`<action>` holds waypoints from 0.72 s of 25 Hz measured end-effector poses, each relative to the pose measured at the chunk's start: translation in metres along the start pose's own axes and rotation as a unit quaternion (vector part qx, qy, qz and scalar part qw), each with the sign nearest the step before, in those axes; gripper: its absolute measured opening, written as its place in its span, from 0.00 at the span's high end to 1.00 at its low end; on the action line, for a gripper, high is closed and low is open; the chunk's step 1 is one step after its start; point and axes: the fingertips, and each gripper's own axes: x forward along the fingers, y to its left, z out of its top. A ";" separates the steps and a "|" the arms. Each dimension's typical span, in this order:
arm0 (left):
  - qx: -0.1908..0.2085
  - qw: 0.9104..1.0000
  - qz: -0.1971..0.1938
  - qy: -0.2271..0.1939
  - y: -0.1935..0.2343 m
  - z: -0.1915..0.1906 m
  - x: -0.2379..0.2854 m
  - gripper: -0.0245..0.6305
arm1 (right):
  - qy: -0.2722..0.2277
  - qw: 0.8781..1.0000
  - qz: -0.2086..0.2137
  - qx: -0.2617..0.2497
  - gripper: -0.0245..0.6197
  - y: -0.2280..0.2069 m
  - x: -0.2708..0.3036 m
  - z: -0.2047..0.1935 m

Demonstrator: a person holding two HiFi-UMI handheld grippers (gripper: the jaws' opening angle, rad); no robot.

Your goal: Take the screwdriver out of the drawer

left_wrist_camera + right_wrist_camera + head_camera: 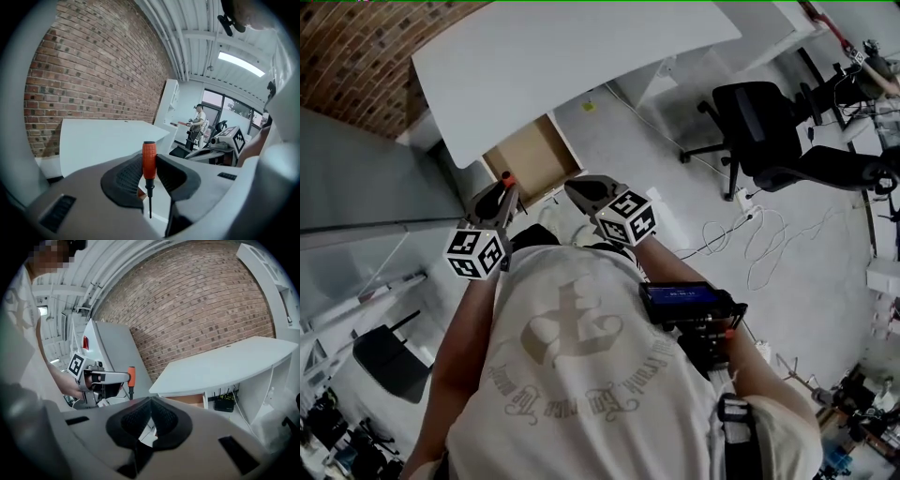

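Observation:
The screwdriver [149,160] has an orange handle and a thin dark shaft that points down. My left gripper [150,176] is shut on its handle and holds it upright in the air. In the head view the left gripper [507,190] carries the orange handle [507,178] just in front of the open wooden drawer [531,156]. My right gripper [574,188] hangs beside it with its jaws closed and nothing between them. The right gripper view shows its own jaw tips [151,405] meeting, with the left gripper [106,377], the screwdriver [131,376] and the drawer [191,400] beyond.
A white desk [572,56] stands over the drawer against a brick wall [366,47]. A black office chair [769,141] and loose cables [750,234] are on the floor to the right. Another person [198,123] stands far off in the room.

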 end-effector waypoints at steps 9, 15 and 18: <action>-0.004 1.000 0.005 -0.004 0.011 0.000 -0.005 0.81 | 0.001 1.000 0.002 -0.001 0.93 -0.001 0.018 0.003; -0.003 1.000 0.005 -0.001 0.013 0.004 -0.003 0.81 | -0.003 1.000 -0.002 0.001 0.93 -0.001 0.016 0.009; 0.000 1.000 0.008 -0.001 0.017 0.008 -0.002 0.81 | -0.005 1.000 -0.001 0.000 0.93 -0.002 0.019 0.011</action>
